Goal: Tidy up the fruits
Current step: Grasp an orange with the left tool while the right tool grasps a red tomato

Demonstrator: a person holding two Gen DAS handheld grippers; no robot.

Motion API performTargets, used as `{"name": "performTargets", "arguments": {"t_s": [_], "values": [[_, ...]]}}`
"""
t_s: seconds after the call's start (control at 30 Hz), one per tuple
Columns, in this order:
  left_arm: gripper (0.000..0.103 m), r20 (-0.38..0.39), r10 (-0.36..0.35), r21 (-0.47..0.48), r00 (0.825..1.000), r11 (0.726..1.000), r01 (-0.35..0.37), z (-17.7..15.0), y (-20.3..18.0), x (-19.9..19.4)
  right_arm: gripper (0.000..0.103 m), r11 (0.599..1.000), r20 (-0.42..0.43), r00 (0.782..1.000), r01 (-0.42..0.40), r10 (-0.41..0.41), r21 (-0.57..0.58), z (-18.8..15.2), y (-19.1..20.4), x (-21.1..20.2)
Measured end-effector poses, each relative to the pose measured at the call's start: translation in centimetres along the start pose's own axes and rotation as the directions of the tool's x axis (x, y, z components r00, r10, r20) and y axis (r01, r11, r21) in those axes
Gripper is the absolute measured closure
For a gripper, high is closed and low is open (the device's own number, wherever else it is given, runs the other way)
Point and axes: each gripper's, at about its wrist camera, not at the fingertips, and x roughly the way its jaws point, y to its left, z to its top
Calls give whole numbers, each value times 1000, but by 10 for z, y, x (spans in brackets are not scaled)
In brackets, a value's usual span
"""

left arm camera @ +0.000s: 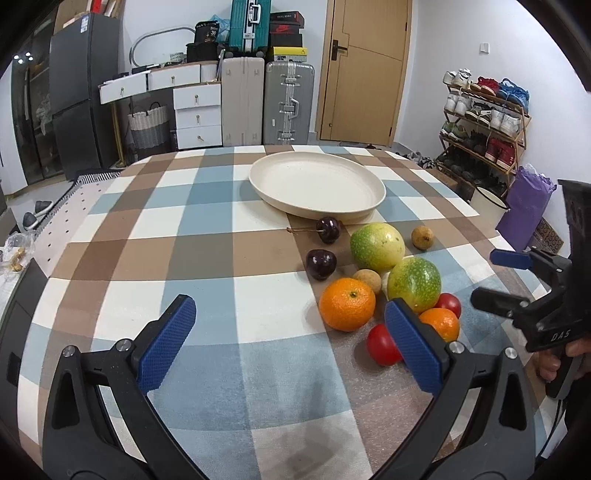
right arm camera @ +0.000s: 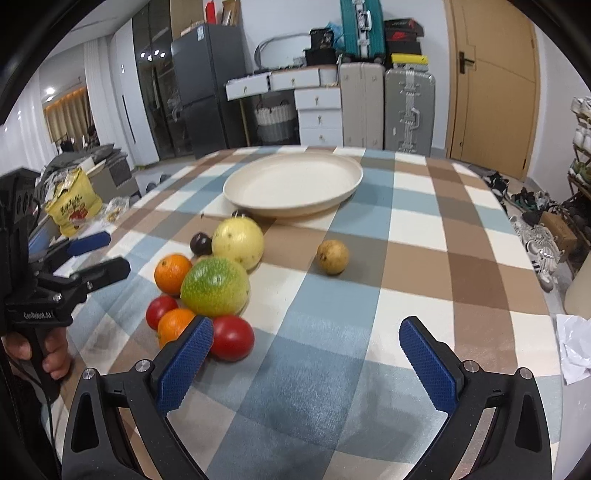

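2 oranges [left arm camera: 347, 308], 2 tomatoes [left arm camera: 382, 344], 2 cherries [left arm camera: 321, 263], 1 plate [left arm camera: 317, 187].

"das" in pale letters on the black body of the right gripper [left arm camera: 495, 277], seen fr left wrist cam. "genrobot.ai" on the black body of the left gripper [right arm camera: 99, 254], seen fr right wrist cam. red nike swoosh on a black shoebox [left arm camera: 286, 29] atop the luggage stack. yellow bag [right arm camera: 74, 206] has print, too blurry to read.
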Motion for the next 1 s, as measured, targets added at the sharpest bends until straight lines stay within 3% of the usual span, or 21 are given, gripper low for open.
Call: {"name": "performTargets", "arguments": {"t_s": [0.17, 0.23, 0.37, 0.57, 0.73, 0.77, 1.0], "values": [[1, -53, -20, -2, 998, 1000, 20, 5, -7, 14, 2, 1000, -85, 996, -19, 17, -18, 1, -2, 12], [1, -74, -12, -3, 997, 1000, 12, 8, -8, 22, 7, 999, -108, 994, -24, 21, -21, 1, -3, 15], [8, -119, -19, -3, 993, 1000, 18, 11, -12, 37, 11, 998, -136, 990, -45, 38, -47, 0, -2, 19], [27, -176, -37, 38, 984, 998, 44, 10, -22, 55, 18, 993, -171, 983, -75, 59, -89, -5, 1, 20], [52, -195, -134, -7, 972, 991, 135, 11, -23, 60, 24, 988, -194, 978, -102, 78, -116, -7, 9, 24], [63, -197, -159, -16, 967, 987, 159, 11, -23, 60, 25, 986, -195, 978, -106, 80, -126, -8, 11, 25], [65, -193, -178, -23, 965, 984, 177, 9, -24, 55, 35, 973, -198, 975, -139, 102, -184, -4, 26, 29]]}}
